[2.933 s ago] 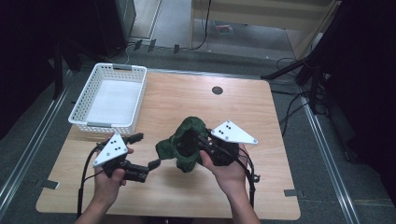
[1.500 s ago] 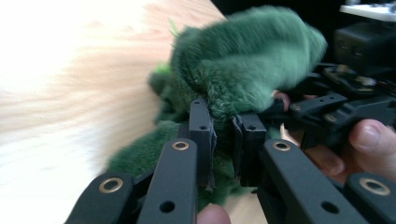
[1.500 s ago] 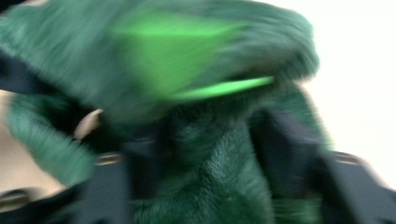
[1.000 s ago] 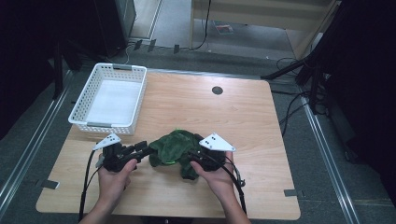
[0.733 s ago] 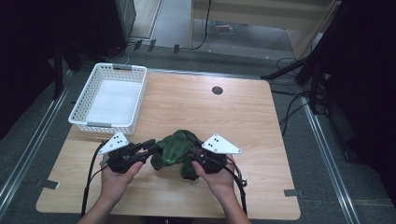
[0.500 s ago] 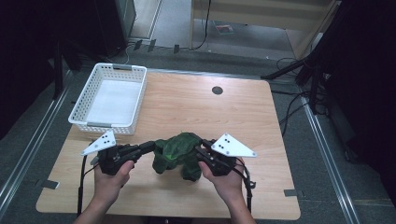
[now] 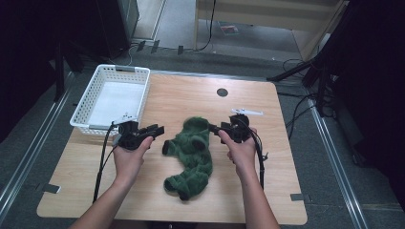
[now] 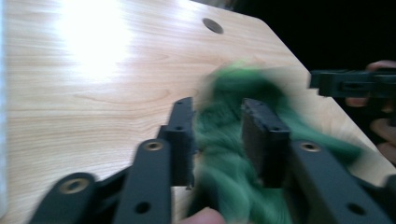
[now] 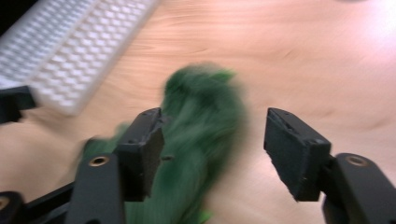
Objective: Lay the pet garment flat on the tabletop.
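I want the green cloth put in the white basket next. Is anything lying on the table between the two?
Nothing visible does. Bare wood separates the green cloth from the white basket; just the left gripper hovers in that gap.

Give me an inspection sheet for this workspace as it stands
Surface: wooden table, round hole near the far edge.
Job's things: green cloth crumpled mid-table; white basket at far left, seems empty.
Clutter: nothing seen.
Grippers: left gripper open, cloth between its fingers; right gripper open beside the cloth.
Cables: one trails from each gripper toward the near edge; more on the floor.
Surroundings: dark stands, floor rails.
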`<action>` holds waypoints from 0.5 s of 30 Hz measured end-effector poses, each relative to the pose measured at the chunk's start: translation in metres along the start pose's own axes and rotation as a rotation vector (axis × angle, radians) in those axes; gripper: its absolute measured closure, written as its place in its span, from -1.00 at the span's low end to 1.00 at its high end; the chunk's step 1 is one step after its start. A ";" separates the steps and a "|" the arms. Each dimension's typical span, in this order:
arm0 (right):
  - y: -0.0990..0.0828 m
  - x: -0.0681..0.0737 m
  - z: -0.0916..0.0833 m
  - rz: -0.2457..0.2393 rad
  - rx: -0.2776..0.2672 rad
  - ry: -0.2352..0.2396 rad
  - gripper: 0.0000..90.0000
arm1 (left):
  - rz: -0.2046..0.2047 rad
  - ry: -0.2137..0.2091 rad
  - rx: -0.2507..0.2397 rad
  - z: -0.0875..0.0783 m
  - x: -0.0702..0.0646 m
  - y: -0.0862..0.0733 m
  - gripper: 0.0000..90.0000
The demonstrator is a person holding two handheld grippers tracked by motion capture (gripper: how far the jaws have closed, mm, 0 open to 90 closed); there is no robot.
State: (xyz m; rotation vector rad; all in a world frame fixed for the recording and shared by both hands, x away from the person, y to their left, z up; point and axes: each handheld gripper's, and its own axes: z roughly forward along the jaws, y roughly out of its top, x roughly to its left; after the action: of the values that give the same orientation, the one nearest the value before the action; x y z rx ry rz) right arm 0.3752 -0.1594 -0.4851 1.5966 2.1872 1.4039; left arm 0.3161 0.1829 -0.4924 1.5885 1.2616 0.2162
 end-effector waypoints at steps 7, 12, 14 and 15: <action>-0.025 0.015 -0.026 -0.120 -0.159 0.013 -0.05 | 0.192 -0.001 0.110 0.026 -0.014 -0.026 0.19; -0.033 0.059 0.006 -0.271 -0.020 0.108 -0.21 | 0.193 -0.001 0.137 0.045 -0.022 -0.035 0.14; -0.036 0.061 0.017 -0.275 0.026 0.074 -0.15 | 0.203 -0.007 0.155 0.049 -0.025 -0.037 0.14; -0.042 0.055 0.034 -0.282 0.084 -0.030 0.22 | 0.194 -0.030 0.183 0.051 -0.025 -0.038 0.14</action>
State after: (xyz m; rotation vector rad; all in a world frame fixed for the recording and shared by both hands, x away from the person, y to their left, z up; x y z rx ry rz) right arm 0.3392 -0.0962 -0.5109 1.2583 2.3679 1.2144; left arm 0.3161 0.1286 -0.5337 1.8666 1.1304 0.2028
